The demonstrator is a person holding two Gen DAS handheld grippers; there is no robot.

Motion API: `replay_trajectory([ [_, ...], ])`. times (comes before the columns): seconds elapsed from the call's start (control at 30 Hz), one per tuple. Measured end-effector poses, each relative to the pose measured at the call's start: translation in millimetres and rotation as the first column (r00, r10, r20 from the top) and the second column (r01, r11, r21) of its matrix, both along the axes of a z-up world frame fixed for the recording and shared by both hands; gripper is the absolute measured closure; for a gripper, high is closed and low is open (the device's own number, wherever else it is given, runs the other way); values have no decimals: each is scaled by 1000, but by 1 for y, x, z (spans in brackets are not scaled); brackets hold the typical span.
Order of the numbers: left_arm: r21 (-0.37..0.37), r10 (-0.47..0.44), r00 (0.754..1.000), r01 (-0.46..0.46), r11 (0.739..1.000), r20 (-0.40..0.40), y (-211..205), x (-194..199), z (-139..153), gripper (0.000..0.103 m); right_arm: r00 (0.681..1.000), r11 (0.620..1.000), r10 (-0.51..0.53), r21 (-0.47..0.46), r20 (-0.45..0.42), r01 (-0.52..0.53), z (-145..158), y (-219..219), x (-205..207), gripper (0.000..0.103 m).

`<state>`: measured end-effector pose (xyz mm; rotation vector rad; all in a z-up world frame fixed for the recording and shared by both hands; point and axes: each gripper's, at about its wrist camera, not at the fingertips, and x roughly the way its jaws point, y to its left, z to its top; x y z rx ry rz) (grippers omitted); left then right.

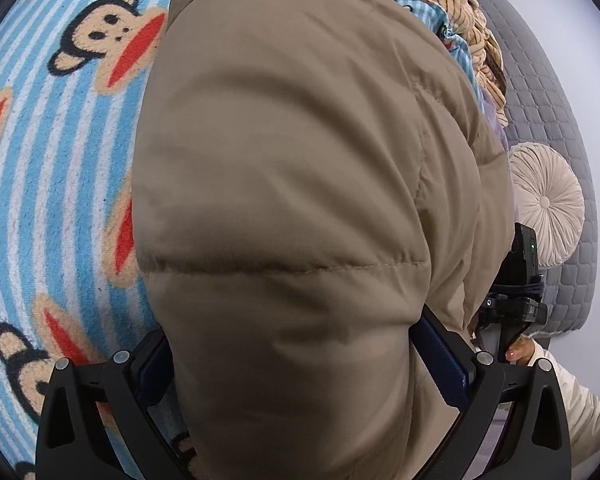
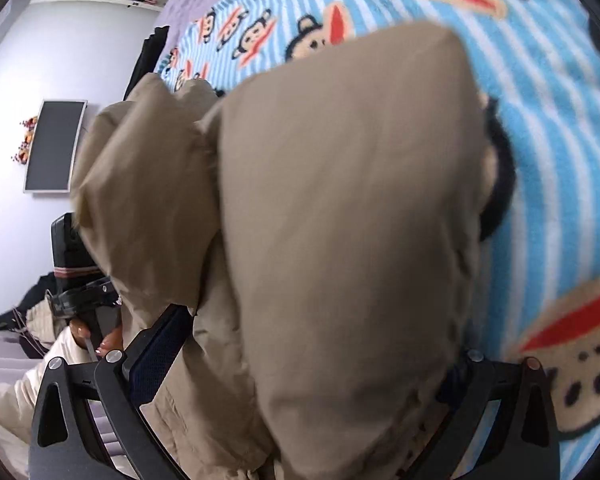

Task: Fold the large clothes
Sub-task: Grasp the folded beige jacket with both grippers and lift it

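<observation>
A puffy tan jacket (image 1: 280, 160) fills the left wrist view, lying on a blue striped monkey-print blanket (image 1: 60, 160). My left gripper (image 1: 296, 344) stands wide, with the jacket's bulk bulging up between its blue pads (image 1: 444, 352). In the right wrist view the same jacket (image 2: 340, 200) lies folded over itself on the blanket (image 2: 540, 160). My right gripper (image 2: 300, 348) is spread wide around a thick fold. One blue pad (image 2: 160, 344) shows beside the fabric, and the other finger is hidden under it.
A striped tan garment (image 1: 452, 8) is heaped beyond the jacket. A round pleated cushion (image 1: 544, 200) leans on a grey quilted headboard (image 1: 540, 100). A person's hand (image 1: 518, 354) holds the other gripper's handle. A dark screen (image 2: 54, 146) hangs on the wall.
</observation>
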<state>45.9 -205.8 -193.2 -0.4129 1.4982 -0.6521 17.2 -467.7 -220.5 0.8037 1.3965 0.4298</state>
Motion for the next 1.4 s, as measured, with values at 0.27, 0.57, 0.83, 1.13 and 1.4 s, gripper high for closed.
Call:
replay_trajectory([
  [0.27, 145, -33, 988, 11, 989, 149, -24, -14, 38, 19, 990, 997, -70, 31, -119, 74, -5, -3, -3, 4],
  [0.57, 208, -62, 968, 10, 978, 245, -27, -30, 86, 28, 990, 985, -119, 117, -76, 128, 21, -3, -22, 37],
  [0.83, 173, -13, 953, -41, 984, 301, 31, -23, 117, 28, 995, 986, -102, 135, -7, 102, 52, 41, -10, 38],
  [1.13, 183, 7, 943, -72, 980, 333, 151, 19, 132, 28, 989, 984, -135, 122, 60, 127, 78, 122, 9, 38],
  [1.4, 255, 75, 932, -174, 951, 355, 266, 65, 115, 28, 990, 987, -101, 132, 98, 88, 71, 235, 70, 38],
])
